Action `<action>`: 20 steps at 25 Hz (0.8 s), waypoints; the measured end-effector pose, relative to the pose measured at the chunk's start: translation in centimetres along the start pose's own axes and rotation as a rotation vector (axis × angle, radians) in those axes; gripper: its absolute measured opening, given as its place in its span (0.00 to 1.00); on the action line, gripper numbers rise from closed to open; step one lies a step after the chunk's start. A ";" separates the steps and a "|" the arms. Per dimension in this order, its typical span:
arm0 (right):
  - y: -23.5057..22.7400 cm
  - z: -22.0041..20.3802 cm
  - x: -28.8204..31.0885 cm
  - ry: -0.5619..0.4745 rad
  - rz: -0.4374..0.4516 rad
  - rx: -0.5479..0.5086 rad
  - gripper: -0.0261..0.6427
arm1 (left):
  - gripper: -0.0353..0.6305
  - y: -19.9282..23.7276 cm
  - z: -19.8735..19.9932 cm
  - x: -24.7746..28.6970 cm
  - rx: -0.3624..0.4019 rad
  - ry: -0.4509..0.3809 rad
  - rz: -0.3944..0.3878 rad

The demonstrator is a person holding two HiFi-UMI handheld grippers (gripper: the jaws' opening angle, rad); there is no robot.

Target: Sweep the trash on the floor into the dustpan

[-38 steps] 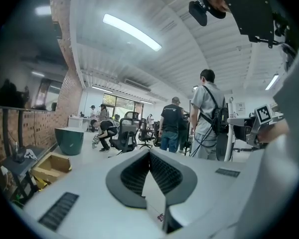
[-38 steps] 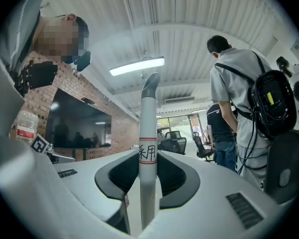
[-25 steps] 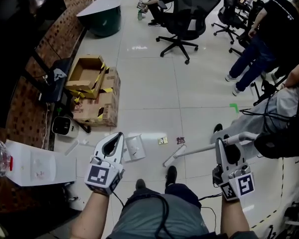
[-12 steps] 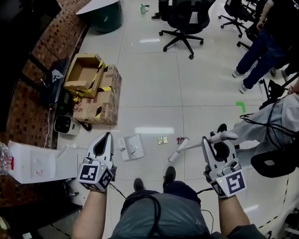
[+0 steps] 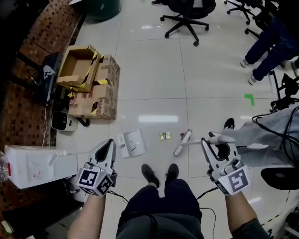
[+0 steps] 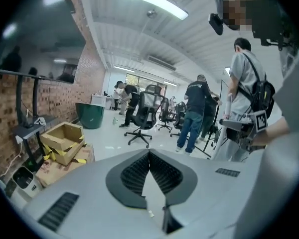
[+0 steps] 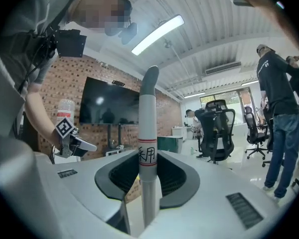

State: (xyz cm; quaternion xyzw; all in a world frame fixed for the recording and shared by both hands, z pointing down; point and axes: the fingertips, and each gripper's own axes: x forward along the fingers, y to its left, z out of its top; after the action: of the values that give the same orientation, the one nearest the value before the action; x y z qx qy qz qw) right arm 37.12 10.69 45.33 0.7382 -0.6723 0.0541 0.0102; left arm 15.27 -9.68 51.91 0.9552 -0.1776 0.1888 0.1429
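Change since half a second ago: the broom head has travelled forward over the tiles and now lies just beside the small wrapper. The reddish scrap noted earlier next to it no longer shows; I cannot tell whether the bristles cover it. The view has tipped further down, so the person's shoes now sit between the two grippers.

Right gripper: jaws clamped on the broom handle. In the right gripper view the handle stands upright through the pads, its labelled band at the jaw tips. From the jaws it slopes forward and to the left, down to the broom head on the floor.

Left gripper: jaws brought together, tips touching, nothing held. Only a sliver of floor shows behind the ridged pads.

Dustpan: white, lying on the floor near the left jaw tips, ahead of them and to their right, apart from them. The wrapper lies between the dustpan and the broom head, nearer the broom head, well to the left of the right jaws.

Cardboard boxes: well ahead of the left jaws. Office chair: far ahead of both.
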 end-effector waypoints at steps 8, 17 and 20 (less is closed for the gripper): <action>-1.7 -8.0 5.3 0.022 0.019 0.007 0.22 | 0.08 2.7 -6.2 4.7 0.013 0.071 0.000; -1.6 -12.3 8.6 0.073 0.021 0.025 0.22 | 0.08 4.2 -7.9 6.1 -0.010 0.076 0.007; -1.3 -12.3 8.9 0.090 0.032 0.007 0.22 | 0.08 3.9 -7.9 6.3 0.006 0.083 -0.012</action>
State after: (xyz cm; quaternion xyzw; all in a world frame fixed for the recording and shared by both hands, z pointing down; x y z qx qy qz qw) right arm 38.39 3.10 58.48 0.7242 -0.6827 0.0896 0.0371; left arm 16.80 -12.29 62.31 0.9480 -0.1651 0.2281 0.1483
